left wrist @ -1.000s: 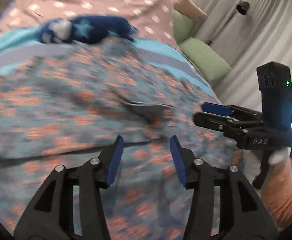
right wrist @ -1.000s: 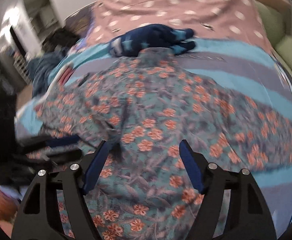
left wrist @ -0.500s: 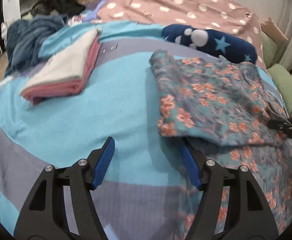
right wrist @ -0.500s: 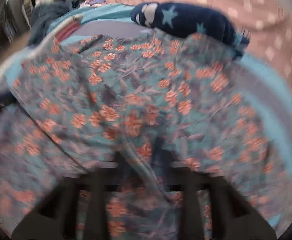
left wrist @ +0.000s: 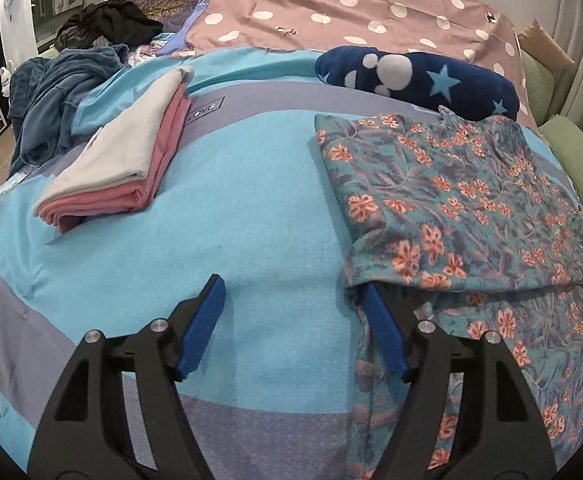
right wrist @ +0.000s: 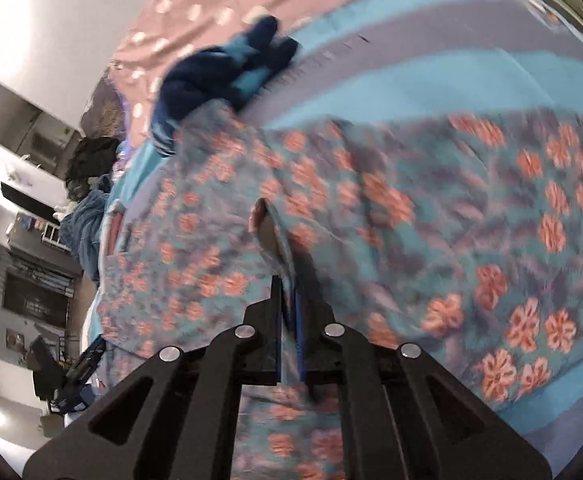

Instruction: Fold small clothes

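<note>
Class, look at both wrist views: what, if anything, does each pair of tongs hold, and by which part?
The right tongs pinch a raised fold of the floral garment. The left tongs stand open and hold nothing.

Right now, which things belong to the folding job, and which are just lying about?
Job: teal floral-print garment, pinched by right gripper; open left gripper; folded grey-and-pink clothes stack.
Lying about: navy star-patterned fleece; rumpled dark blue towel; green cushion.
</note>
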Tool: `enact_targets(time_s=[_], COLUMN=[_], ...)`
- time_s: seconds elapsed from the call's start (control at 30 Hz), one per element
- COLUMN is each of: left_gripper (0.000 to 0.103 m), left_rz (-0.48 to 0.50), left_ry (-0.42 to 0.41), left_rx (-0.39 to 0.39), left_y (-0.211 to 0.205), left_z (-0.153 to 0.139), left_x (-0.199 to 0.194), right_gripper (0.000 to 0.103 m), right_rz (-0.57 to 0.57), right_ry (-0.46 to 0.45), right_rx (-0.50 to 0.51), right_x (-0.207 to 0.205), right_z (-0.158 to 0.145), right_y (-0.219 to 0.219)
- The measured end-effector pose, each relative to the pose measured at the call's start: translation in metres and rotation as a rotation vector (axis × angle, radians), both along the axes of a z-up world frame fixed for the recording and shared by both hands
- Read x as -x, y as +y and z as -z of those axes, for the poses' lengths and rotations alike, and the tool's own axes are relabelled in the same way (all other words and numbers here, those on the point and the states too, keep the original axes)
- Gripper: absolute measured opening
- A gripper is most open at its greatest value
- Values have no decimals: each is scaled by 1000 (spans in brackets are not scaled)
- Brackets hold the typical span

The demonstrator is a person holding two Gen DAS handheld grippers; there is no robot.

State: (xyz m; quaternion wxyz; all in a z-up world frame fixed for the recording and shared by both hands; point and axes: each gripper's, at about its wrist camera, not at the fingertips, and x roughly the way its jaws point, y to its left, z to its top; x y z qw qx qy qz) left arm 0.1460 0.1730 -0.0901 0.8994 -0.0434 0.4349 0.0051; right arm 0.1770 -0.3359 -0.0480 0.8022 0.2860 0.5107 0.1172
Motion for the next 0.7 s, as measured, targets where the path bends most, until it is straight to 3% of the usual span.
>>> enact_targets(time_s=[0.03, 0.1, 0.13, 0.27, 0.37, 0.4, 0.5, 0.57, 0.63, 0.7], left_gripper=[72, 69, 63, 40, 24, 11, 10, 10, 12, 14], left_rz=[2, 9, 18, 61, 102, 123, 103, 96, 89, 77], left_ry=[1, 1, 1, 1, -4, 2, 25, 22, 11, 8], left_rx=[-1, 0, 6, 54, 47, 43, 34, 42, 21, 4], left_y=[0, 0, -1, -6, -14, -16, -14, -12, -11, -9], left_z=[0, -1, -2, -6, -7, -7, -3, -2, -2, -1], left_x=[0, 1, 2, 2, 0, -1, -1, 1, 5, 10], right_gripper=[10, 28, 32, 33, 3, 3, 3, 5, 6, 8], right_rz=[4, 8, 4, -16, -30, -9, 51, 52, 51, 93], right_ry=[-2, -5, -3, 5, -33, -91, -163, -105, 14, 12], right_rx=[-25, -73, -82, -33, 55, 61, 87, 199, 313, 298], right_x=[0, -4, -6, -17, -22, -18, -15, -23, -31, -29], right_z=[0, 0, -1, -3, -13, -25, -46, -37, -16, -18], right_y=[-3, -6, -6, -1, 11, 11, 5, 7, 8, 5])
